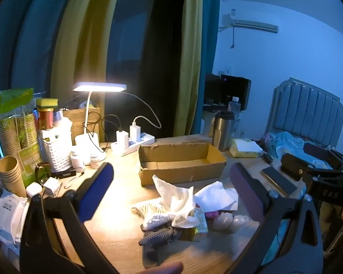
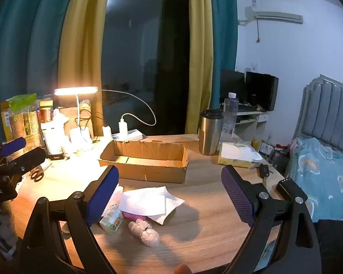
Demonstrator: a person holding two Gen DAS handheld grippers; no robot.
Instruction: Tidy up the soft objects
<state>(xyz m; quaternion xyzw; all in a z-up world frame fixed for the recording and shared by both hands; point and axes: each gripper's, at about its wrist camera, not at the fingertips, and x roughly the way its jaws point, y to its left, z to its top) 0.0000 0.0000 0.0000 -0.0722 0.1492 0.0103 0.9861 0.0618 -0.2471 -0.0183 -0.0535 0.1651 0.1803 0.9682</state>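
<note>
A pile of soft things lies on the wooden table in front of an open, empty cardboard box [image 1: 183,162] [image 2: 146,159]: white paper towels [image 1: 176,194] [image 2: 146,199], a dark glove [image 1: 157,237], a small tissue pack [image 2: 112,222], a bubble-wrap roll [image 2: 145,233] and something pink [image 1: 211,213]. My left gripper [image 1: 171,178] is open and empty, hovering above the pile. My right gripper [image 2: 170,178] is open and empty, above the pile's right side; it also shows at the right edge of the left wrist view [image 1: 308,169].
A lit desk lamp [image 1: 99,86], power strip [image 1: 135,143], white basket [image 1: 56,153], paper cups [image 1: 10,173] and scissors [image 2: 36,174] crowd the left. A steel tumbler [image 2: 209,132], tissue box [image 2: 237,157], car key [image 2: 264,171] and bed [image 2: 322,173] are right.
</note>
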